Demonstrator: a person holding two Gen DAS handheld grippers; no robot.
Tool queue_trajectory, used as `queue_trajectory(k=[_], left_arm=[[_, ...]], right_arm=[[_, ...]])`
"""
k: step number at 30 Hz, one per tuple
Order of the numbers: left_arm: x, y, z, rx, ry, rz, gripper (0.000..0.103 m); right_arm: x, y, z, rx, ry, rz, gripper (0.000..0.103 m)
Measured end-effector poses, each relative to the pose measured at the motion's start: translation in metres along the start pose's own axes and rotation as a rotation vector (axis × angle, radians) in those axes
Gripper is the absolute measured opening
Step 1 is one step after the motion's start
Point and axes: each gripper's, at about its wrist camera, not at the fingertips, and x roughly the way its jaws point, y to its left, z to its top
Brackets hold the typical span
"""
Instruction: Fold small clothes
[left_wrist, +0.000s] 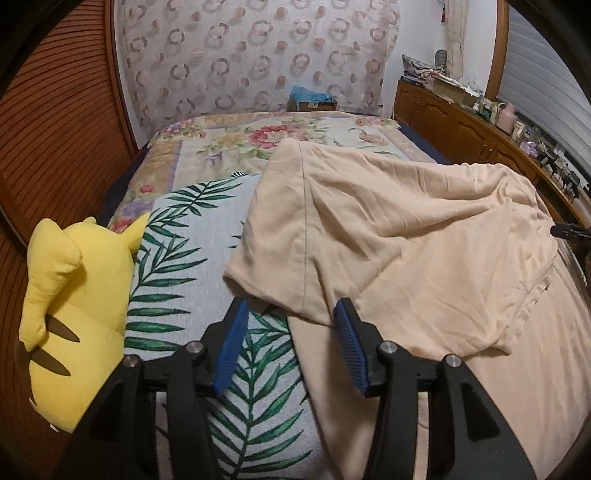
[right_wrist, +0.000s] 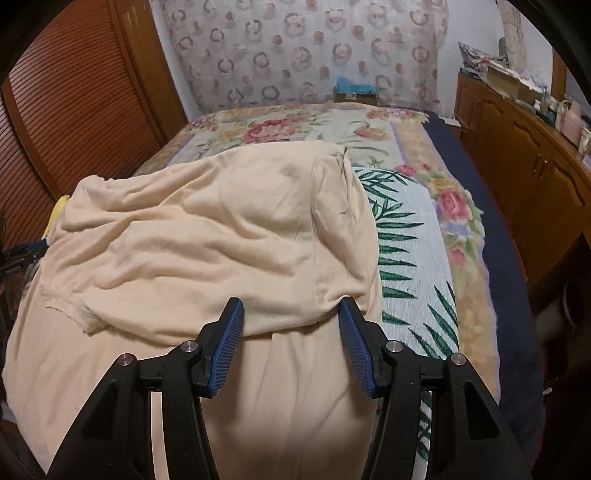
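Note:
A peach garment (left_wrist: 388, 229) (right_wrist: 203, 240) lies on the bed with its upper half folded over toward me, wrinkled. In the left wrist view, my left gripper (left_wrist: 290, 306) is open at the near left corner of the folded flap. The flap's edge lies between the blue pads (left_wrist: 234, 332), which do not press on it. In the right wrist view, my right gripper (right_wrist: 291, 304) is open too. It straddles the flap's near right edge, and its pads (right_wrist: 356, 343) stand apart from the cloth. Each view catches the other gripper's tip at the garment's far side.
A palm-leaf blanket (left_wrist: 184, 240) (right_wrist: 406, 258) over a floral cover (left_wrist: 229, 140) lies under the garment. A yellow plush toy (left_wrist: 74, 295) sits at the bed's left edge beside a slatted wooden door (left_wrist: 55, 129). A cluttered wooden cabinet (right_wrist: 535, 184) runs along the right.

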Motion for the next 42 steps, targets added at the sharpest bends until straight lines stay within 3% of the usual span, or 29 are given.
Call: queue_trajectory(k=[10,21,25,27,29,32,42], left_arm=[[0.001,0.002,0.003,-0.007,0.004,-0.008,0.050],[0.015,0.025,0.029,-0.071,0.006,-0.034,0.049],[0.017,0.024,0.029,-0.067,0.004,-0.056,0.035],[0.016,0.022,0.029,-0.056,0.004,-0.068,0.024],[0.013,0.017,0.029,-0.044,0.001,-0.062,0.006],[0.003,0.010,0.031,-0.020,-0.027,-0.058,0.003],[-0.046,-0.015,0.048,0.060,-0.146,-0.065,0.000]], right_arm=[[0.001,0.004,-0.002,-0.025,-0.020,-0.024,0.056],[0.002,0.003,0.000,-0.022,-0.008,-0.037,0.053],[0.003,0.002,0.003,-0.042,-0.003,-0.057,0.042],[0.003,-0.001,0.005,-0.041,-0.006,-0.059,0.024],[0.002,-0.003,0.007,-0.033,-0.007,-0.045,0.014],[-0.004,-0.002,0.009,-0.044,-0.032,-0.037,0.006],[-0.052,0.016,0.021,-0.077,-0.188,-0.013,0.005]])
